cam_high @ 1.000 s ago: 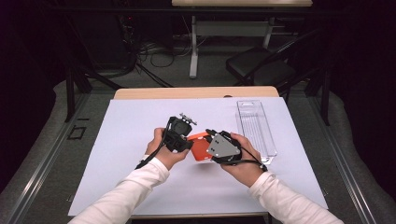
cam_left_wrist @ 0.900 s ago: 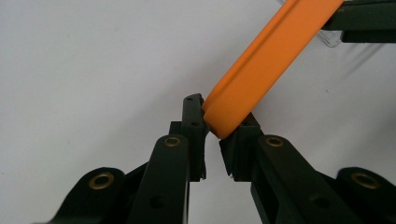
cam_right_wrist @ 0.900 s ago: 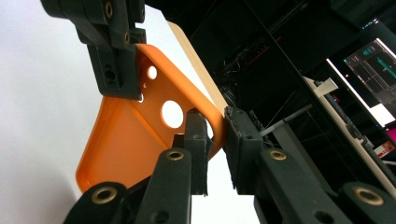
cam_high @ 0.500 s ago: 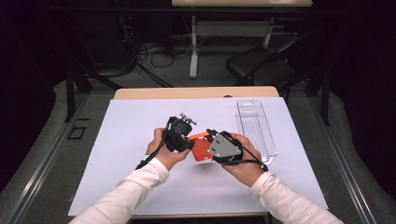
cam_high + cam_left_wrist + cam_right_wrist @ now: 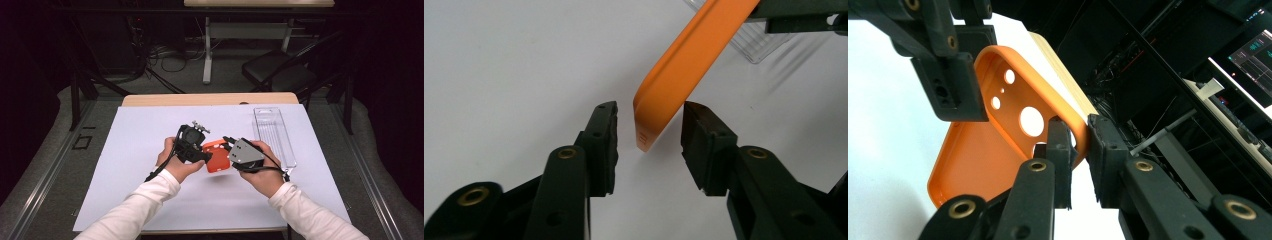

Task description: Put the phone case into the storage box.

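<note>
An orange phone case [image 5: 216, 156] with round holes hangs above the white table sheet [image 5: 150, 130], between my two grippers. My right gripper [image 5: 1078, 122] is shut on the case's rim [image 5: 998, 150] near the holes; in the high view this gripper [image 5: 227, 144] sits at the case's right side. My left gripper [image 5: 649, 107] has just been opening. The case's other edge [image 5: 684, 65] stands between its jaws, and a gap shows beside the left pad. In the high view the left gripper [image 5: 202, 156] is at the case's left side.
A clear plastic tray [image 5: 273, 135] lies on the sheet to the right of both hands, and its corner [image 5: 754, 42] shows beyond the case. A chair [image 5: 280, 75] and cables stand past the table's far edge. Bare sheet lies to the left.
</note>
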Motion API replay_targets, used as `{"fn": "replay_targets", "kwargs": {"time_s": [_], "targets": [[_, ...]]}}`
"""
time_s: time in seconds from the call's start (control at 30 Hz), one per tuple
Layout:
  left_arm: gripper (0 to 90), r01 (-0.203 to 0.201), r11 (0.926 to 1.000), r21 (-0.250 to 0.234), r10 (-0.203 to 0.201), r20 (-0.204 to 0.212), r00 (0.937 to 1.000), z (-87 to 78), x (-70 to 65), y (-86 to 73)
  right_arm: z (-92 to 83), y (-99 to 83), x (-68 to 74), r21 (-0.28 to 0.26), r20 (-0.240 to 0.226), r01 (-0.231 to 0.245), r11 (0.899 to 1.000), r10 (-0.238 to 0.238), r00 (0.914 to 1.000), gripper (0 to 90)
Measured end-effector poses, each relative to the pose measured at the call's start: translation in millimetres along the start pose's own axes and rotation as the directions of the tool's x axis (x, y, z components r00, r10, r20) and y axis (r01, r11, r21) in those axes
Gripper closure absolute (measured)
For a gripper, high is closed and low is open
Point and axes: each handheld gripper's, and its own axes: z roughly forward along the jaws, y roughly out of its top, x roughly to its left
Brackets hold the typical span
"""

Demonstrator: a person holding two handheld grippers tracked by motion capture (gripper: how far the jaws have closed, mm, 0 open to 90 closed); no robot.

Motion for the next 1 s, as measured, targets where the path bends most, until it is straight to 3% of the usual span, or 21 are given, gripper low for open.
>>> {"fn": "replay_targets", "kwargs": {"time_s": [0.23, 0.37, 0.63, 0.77, 1.0], "targets": [[51.4, 0.002, 0.9999, -0.014, -0.002, 0.005, 1.0, -0.2, 3.0, -1.5, 0.0, -2.6, -4.8, -0.019, -0.011, -0.023, 1.0, 0.023, 0.9997, 80.9], [48.7, 0.011, 0.9992, -0.038, -0.01, 0.04, 0.9992, -1.8, 4.6, -2.3, 0.3, -3.6, -7.2, -0.033, -0.017, -0.041, 0.999, 0.041, 0.999, 80.9], [42.8, 0.002, 0.9974, -0.073, 0.001, 0.043, 0.9991, -3.8, 9.7, -5.3, 0.4, -7.9, -14.1, -0.063, -0.032, -0.063, 0.996, 0.061, 0.9977, 80.8], [41.7, -0.005, 0.9923, -0.124, 0.016, 0.088, 0.996, -6.6, 14.0, -7.4, -1.0, -10.4, -19.1, -0.082, -0.028, -0.065, 0.995, 0.063, 0.9976, 80.8], [41.5, 0.004, 0.9856, -0.169, 0.013, 0.102, 0.9947, -12.2, 18.6, -11.0, -3.3, -16.6, -31.2, -0.098, -0.033, -0.091, 0.991, 0.088, 0.9955, 80.8]]}}
